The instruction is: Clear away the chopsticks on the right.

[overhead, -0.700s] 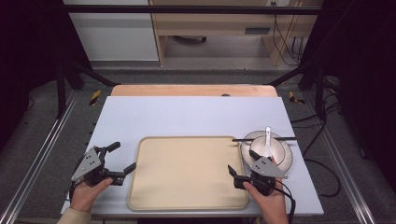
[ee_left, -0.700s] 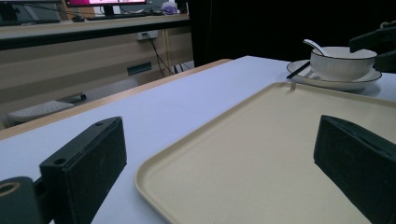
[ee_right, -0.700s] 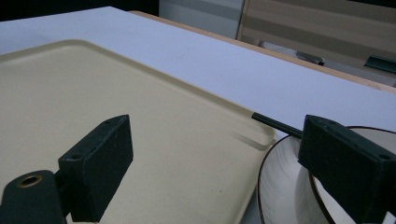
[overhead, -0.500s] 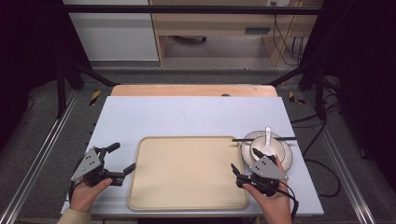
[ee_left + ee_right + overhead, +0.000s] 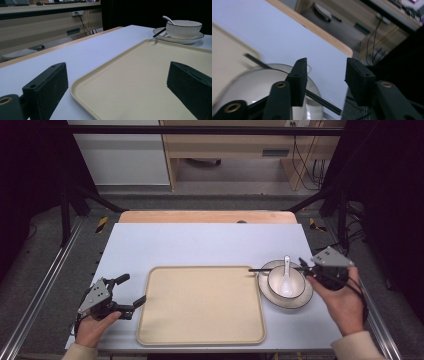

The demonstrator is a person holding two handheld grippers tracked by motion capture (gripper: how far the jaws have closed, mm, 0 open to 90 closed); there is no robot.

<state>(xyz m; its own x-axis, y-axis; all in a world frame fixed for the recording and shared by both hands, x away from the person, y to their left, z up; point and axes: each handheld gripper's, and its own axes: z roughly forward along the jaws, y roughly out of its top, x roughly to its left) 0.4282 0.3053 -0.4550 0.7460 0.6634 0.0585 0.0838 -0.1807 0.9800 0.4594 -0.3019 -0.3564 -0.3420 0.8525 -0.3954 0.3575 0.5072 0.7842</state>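
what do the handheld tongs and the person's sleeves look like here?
Both tongs, left and right, have black bodies topped by a grey three-cornered plate. Up close the jaws are blocky matt-black pads with small screw holes, on arms with brass-coloured pivot bushings. A black cable trails from the right one. Sleeves are cream with ribbed cuffs.

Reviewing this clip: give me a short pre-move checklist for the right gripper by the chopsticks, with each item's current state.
1. Right gripper jaws open: ok.
2. Chopsticks lie across the plate rim: ok.
3. Chopsticks sit between the jaws: cannot tell; the right gripper view is blurred.
4. Spoon rests in the bowl, apart from the jaws: ok.
5. Tray bare, ready to receive things: ok.
6. Left gripper open at the tray's left edge: ok.
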